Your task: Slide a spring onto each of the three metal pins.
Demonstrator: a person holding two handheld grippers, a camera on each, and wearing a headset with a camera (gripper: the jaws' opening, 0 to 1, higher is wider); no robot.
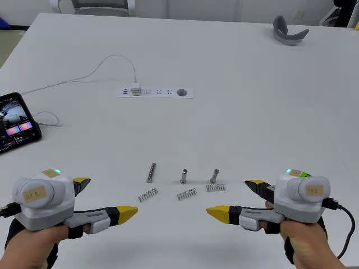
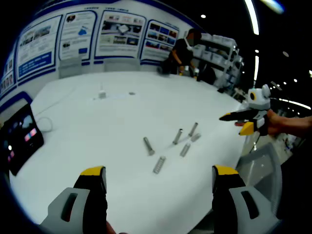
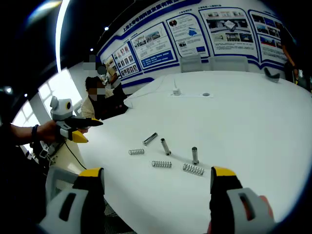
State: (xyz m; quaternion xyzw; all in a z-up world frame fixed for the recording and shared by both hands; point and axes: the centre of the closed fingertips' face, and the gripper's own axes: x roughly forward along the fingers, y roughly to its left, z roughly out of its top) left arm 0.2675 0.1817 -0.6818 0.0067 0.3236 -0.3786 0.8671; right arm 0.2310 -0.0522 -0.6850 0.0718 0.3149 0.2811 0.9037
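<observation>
Three short metal pins lie in a row on the white table: left pin (image 1: pixel 151 172), middle pin (image 1: pixel 183 176), right pin (image 1: pixel 214 175). In front of each lies a loose spring: (image 1: pixel 148 194), (image 1: pixel 187 194), (image 1: pixel 216 188). My left gripper (image 1: pixel 105 196) is held open at the near left, short of the left spring. My right gripper (image 1: pixel 235 197) stands open at the near right, just beside the right spring. Nothing is between either pair of yellow-tipped jaws. The left gripper view shows its open gripper (image 2: pixel 158 171) facing the pins (image 2: pixel 177 136); the right gripper view shows its open gripper (image 3: pixel 157 173) facing the springs (image 3: pixel 161 164).
A white power strip (image 1: pixel 155 91) with a plug and cable lies further back. A tablet (image 1: pixel 14 120) with a lit screen sits at the left edge. A grey curved object (image 1: pixel 290 31) rests at the far right corner. People stand beyond the table's far side.
</observation>
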